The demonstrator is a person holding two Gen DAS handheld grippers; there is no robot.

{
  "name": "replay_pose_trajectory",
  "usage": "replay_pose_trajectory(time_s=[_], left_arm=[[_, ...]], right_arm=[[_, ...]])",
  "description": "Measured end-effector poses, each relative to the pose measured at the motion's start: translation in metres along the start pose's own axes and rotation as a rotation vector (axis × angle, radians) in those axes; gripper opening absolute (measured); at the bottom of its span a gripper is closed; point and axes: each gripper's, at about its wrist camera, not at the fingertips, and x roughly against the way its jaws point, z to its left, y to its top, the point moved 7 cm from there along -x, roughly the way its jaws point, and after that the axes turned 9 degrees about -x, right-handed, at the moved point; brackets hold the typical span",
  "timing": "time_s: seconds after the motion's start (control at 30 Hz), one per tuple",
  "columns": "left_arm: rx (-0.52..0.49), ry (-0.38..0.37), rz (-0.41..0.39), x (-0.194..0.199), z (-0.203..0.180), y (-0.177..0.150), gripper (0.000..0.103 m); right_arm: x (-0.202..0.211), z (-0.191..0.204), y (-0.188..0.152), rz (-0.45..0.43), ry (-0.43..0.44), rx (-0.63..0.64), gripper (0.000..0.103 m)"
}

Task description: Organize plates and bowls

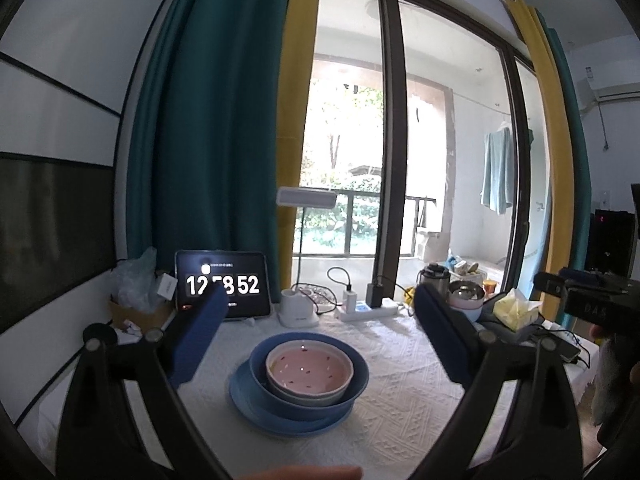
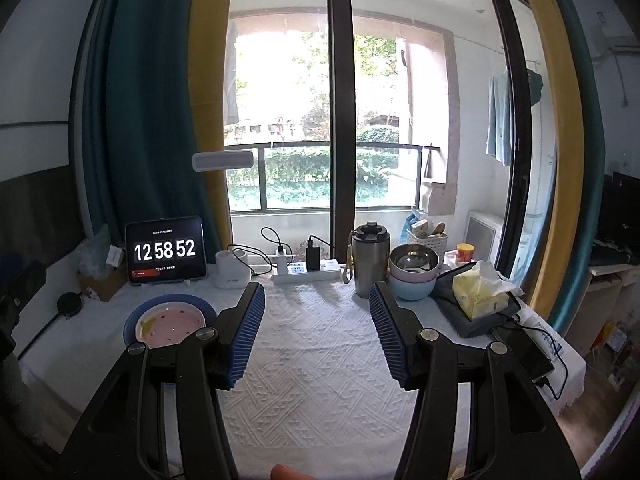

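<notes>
A pink speckled bowl sits inside a blue bowl, which stands on a blue plate on the white tablecloth. The stack also shows in the right wrist view at the left. My left gripper is open and empty, held above and behind the stack. My right gripper is open and empty over the middle of the table. A second stack of bowls, steel on pink on light blue, stands at the back right, and shows in the left wrist view.
A tablet clock, a lamp base, a power strip and a steel tumbler line the back edge. A yellow tissue pack lies on a grey cloth at right, a phone beside it.
</notes>
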Motion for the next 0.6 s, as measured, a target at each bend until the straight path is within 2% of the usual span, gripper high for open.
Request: replay_pose_trajectory(time_s=[0.6], left_arm=[[0.000, -0.005, 0.005, 0.0014, -0.0006, -0.0004, 0.095]], right_arm=[[-0.0006, 0.0025, 0.0019, 0.001, 0.005, 0.002, 0.058]])
